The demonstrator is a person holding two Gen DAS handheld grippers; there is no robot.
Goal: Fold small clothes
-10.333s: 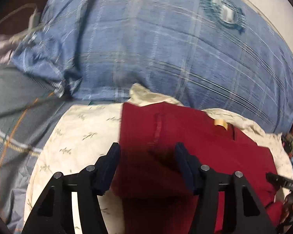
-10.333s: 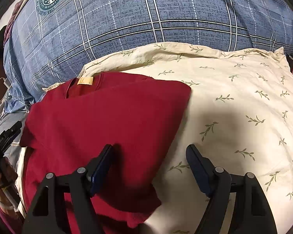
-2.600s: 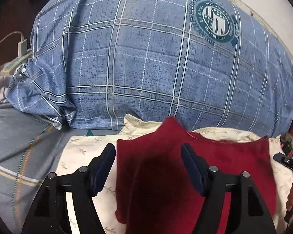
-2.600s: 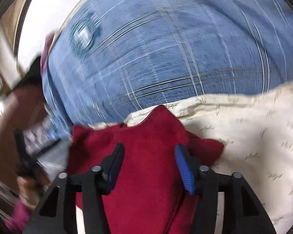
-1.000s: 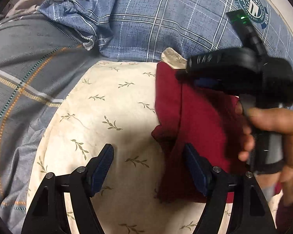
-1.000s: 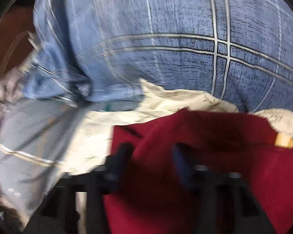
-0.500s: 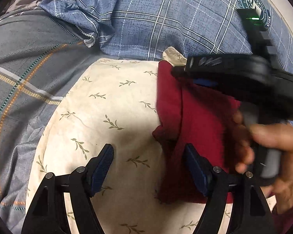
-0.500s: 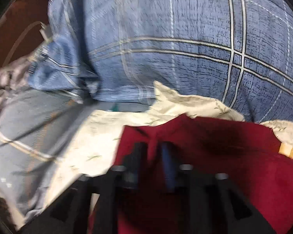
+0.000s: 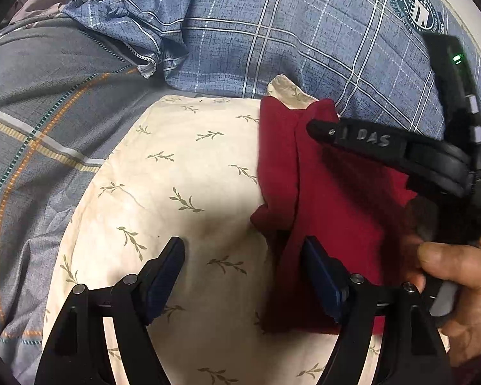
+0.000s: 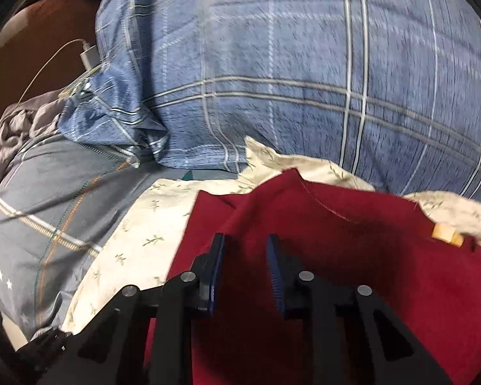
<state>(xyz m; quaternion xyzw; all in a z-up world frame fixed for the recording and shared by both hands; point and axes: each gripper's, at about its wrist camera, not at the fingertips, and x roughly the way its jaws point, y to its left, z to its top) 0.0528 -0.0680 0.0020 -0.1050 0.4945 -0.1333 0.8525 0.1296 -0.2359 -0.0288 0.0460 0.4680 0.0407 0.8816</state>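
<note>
The dark red garment (image 9: 333, 199) lies partly folded on a cream pillow (image 9: 182, 186) printed with small leafy sprigs, one long fold edge running down its left part and a small lump bunched at its left edge. Behind the pillow rises a big blue plaid pillow (image 9: 272, 32) with a round crest, and to the left spreads a grey bedcover (image 9: 41, 102) with orange and white stripes; all of it is a bed.

The left claw (image 9: 243, 276) is spread wide and holds nothing: its left pad is over bare cream pillow, its right pad just at the garment's left edge. The right claw (image 10: 243, 263) points down at the red cloth, its jaws closing, a gap between the pads and red cloth seen through it; whether the pads press any cloth I cannot tell.

Only the left wrist view shows the right claw from outside, reaching in over the garment's top corner, the person's right hand (image 9: 458, 285) on its grip and a green light on its body. Only the right wrist view shows the tan neck label (image 10: 447, 235) on the garment, a white charger and cable (image 10: 88, 54) at the upper left, and brown wood beside it.
</note>
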